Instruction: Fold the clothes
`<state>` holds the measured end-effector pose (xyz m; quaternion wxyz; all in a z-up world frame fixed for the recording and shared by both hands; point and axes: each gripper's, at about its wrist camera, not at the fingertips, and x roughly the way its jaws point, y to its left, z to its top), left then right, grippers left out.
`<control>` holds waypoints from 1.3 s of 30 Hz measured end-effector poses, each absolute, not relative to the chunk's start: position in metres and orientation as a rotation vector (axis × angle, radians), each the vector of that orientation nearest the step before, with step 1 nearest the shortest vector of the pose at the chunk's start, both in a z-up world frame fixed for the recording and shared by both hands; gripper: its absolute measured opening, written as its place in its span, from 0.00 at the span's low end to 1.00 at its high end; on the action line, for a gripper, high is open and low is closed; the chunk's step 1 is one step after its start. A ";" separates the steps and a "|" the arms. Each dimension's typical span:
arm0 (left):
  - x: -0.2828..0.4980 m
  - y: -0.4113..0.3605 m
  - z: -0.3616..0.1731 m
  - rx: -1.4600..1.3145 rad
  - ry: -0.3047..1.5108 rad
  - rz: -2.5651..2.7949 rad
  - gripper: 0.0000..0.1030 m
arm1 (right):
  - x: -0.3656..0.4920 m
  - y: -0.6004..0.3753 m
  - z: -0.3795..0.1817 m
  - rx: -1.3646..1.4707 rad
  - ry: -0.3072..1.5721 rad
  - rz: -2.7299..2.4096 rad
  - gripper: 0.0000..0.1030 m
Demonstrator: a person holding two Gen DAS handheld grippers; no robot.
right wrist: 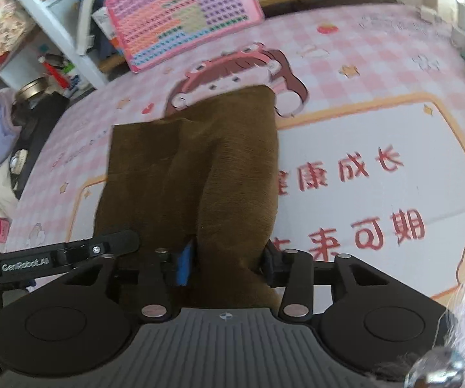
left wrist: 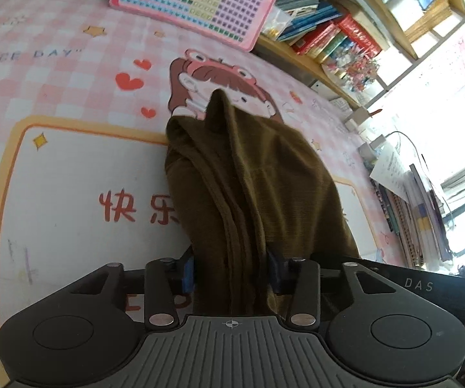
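The left gripper (left wrist: 230, 271) is pinching a bunch of the brown cloth (left wrist: 251, 174) between its blue pads (left wrist: 187, 273), and the fabric fills the whole gap between the fingers. From there the cloth runs forward in long folds and rises to a small peak over the cartoon girl (left wrist: 200, 80) printed on the pink checked mat (left wrist: 54, 64). The right gripper (right wrist: 229, 265) also holds the cloth (right wrist: 200, 161) — a thick fold is pressed between its pads (right wrist: 185, 266), and the rest spreads forward and to the left as a flat panel with a straight far edge. The cloth lies about in the middle of the mat (right wrist: 377, 64), with its far end on the girl (right wrist: 232, 74), and red characters (right wrist: 361, 194) are printed beside it on the white part. At the far edge of the mat a pink chart board (left wrist: 196, 0) leans against a shelf with books (left wrist: 326, 29). In the right view, part of the other gripper's black body (right wrist: 54, 257) shows just left of the cloth.
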<state>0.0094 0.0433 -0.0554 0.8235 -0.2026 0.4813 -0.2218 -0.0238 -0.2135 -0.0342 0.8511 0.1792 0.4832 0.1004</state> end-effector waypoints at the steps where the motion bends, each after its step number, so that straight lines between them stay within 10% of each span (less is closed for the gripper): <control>1: 0.011 0.044 -0.058 -0.443 1.031 -0.466 0.51 | -0.023 -0.215 -0.037 0.395 1.024 0.207 0.44; 5: 0.013 0.046 -0.064 -0.486 1.028 -0.473 0.51 | -0.020 -0.218 -0.044 0.440 1.040 0.204 0.48; 13: 0.008 0.033 -0.048 -0.398 0.956 -0.494 0.32 | -0.028 -0.199 -0.027 0.313 0.956 0.246 0.26; 39: -0.034 -0.034 -0.004 -0.274 0.823 -0.439 0.32 | -0.061 -0.260 0.003 0.277 0.792 0.351 0.25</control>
